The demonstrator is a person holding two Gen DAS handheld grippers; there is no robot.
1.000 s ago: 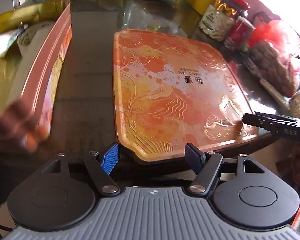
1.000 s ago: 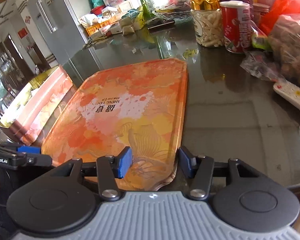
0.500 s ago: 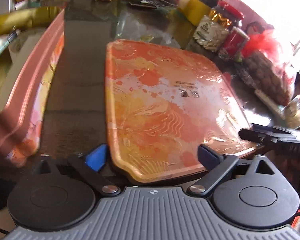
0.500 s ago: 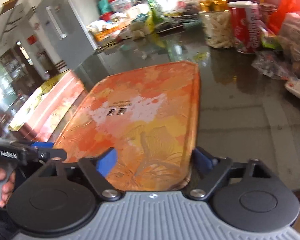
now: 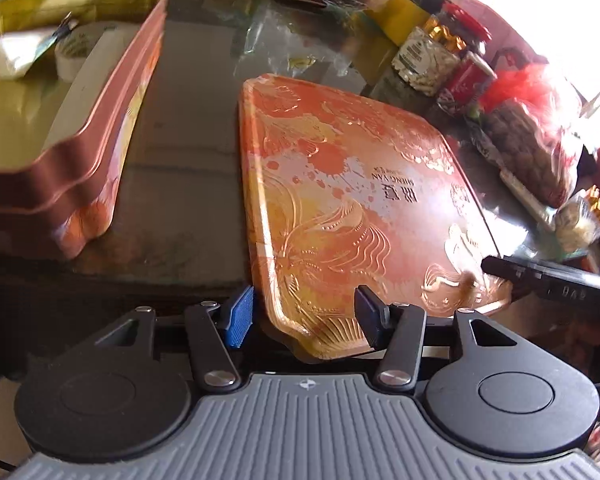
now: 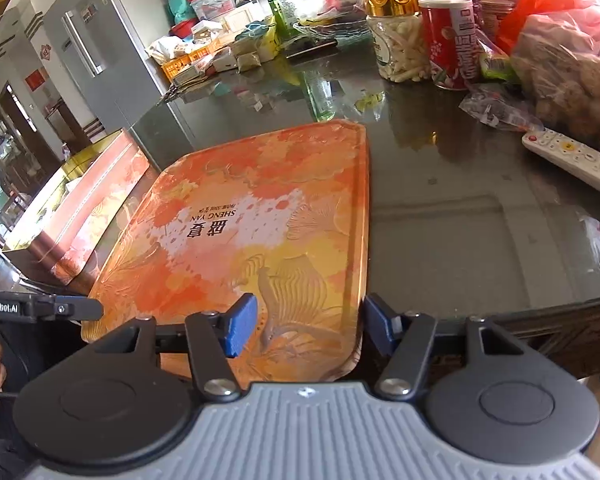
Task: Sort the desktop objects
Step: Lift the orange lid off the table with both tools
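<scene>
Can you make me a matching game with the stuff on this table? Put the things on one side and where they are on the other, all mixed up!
Things:
1. orange lid
2. open tin box
3. white remote control
4. red can

Places:
A. standing at the far side beside the jar of white snacks
B. lying flat in the middle, its near edge over the table edge, between both hand-held grippers
C. lying on the glass table right of the lid
D. left of the lid, gold inside

Pairs: 1-B, 2-D, 3-C, 4-A
</scene>
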